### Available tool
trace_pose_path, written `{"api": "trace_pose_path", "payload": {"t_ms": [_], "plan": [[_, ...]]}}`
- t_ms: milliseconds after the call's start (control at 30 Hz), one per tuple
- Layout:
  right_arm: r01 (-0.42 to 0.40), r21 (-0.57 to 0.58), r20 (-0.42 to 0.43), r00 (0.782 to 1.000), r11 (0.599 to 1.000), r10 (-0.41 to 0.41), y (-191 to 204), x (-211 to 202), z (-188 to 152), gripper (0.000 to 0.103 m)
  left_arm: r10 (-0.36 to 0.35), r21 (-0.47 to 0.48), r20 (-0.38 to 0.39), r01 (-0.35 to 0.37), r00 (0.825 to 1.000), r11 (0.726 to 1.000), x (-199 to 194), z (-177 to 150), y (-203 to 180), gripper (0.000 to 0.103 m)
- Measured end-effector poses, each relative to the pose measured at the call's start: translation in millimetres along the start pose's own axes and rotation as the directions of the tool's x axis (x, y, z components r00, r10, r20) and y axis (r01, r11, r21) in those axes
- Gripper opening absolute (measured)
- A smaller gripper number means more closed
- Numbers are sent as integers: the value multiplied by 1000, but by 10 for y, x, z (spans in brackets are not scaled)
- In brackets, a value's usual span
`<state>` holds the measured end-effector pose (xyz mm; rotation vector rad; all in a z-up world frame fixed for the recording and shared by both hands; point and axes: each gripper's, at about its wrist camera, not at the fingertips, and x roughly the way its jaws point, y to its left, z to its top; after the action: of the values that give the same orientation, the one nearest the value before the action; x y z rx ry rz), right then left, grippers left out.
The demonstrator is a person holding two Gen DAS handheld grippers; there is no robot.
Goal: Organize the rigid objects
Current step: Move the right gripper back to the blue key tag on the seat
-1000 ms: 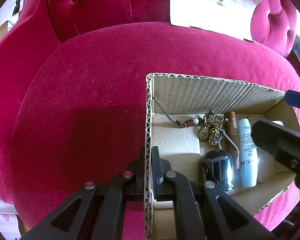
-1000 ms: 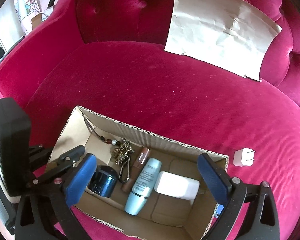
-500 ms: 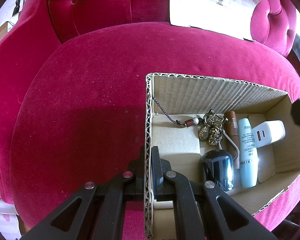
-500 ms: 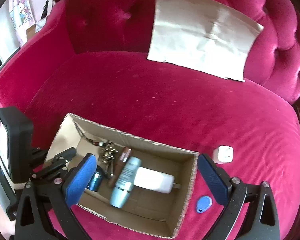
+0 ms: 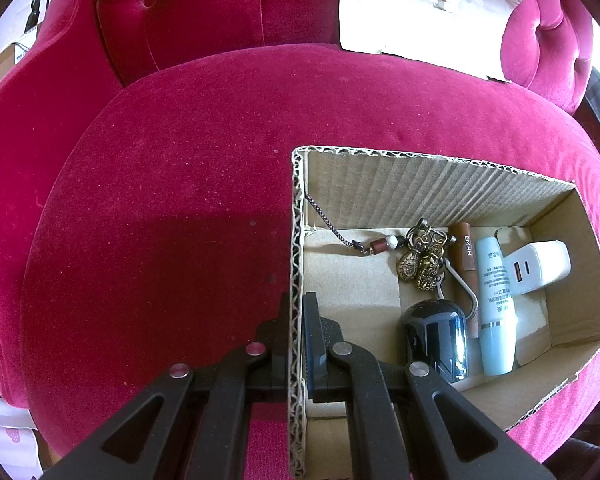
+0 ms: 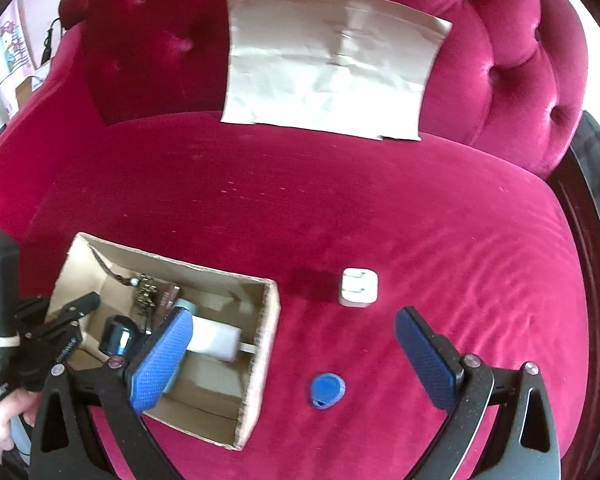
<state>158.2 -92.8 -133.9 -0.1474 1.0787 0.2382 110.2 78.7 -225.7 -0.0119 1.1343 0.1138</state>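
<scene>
- Left gripper: black jaws pressed together on the corrugated left wall of the open brown cardboard box, one finger outside, one inside; it points steeply down. In the right wrist view a hand grips its handle at lower left.
- Right gripper: jaws spread wide, nothing between the two blue, dimpled pads; it tilts down over the cushion, its left pad above the box's right end.
- Surface: crimson velvet sofa seat, napped, with a button-tufted back; one creased sheet of pale paper leans against the back.
- Box contents, counted in the left wrist view, six items:
  - one dark, glossy, rounded car-key-like fob, near the front wall;
  - one pale blue plastic tube with printed text, lying lengthwise;
  - one brown cylindrical tube with white lettering, beside the blue tube;
  - one white, blocky plastic charger with two ports, at the right end;
  - one bunch of brass-coloured metal charms on a wire loop;
  - one dark chain with beads, trailing to the left wall.
- Outside the box, on the cushion, two items:
  - one small white cube plug with two prongs, just right of the box;
  - one blue teardrop plastic tag, lying flat between the right gripper's pads as seen.
</scene>
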Motion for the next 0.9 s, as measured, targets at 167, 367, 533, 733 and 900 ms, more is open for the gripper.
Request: {"api": "trace_pose_path", "payload": {"t_ms": [167,367,533,733,900], "plan": [[29,8,-15,999,1000,-29,-175,-8,-89,103,1,-1,0,-1,1000,1000,0,-3,0,4],[41,24,-23,999,999,-40,-346,-29,-180,103,0,-1,0,0,1000,1000,0,-8,-1,4],[48,21,-42,998,999,-47,-452,8,-281,103,0,-1,-1,0,1000,1000,2,-14,-5,4],[41,-2,-65,997,999,-41,-497,133,-383,103,0,-2,-1,0,1000,1000,3,-13,-3,4],[23,-30,-73,997,999,-25,-468,230,-459,103,0,-1,-1,0,1000,1000,2,-7,-2,4]]}}
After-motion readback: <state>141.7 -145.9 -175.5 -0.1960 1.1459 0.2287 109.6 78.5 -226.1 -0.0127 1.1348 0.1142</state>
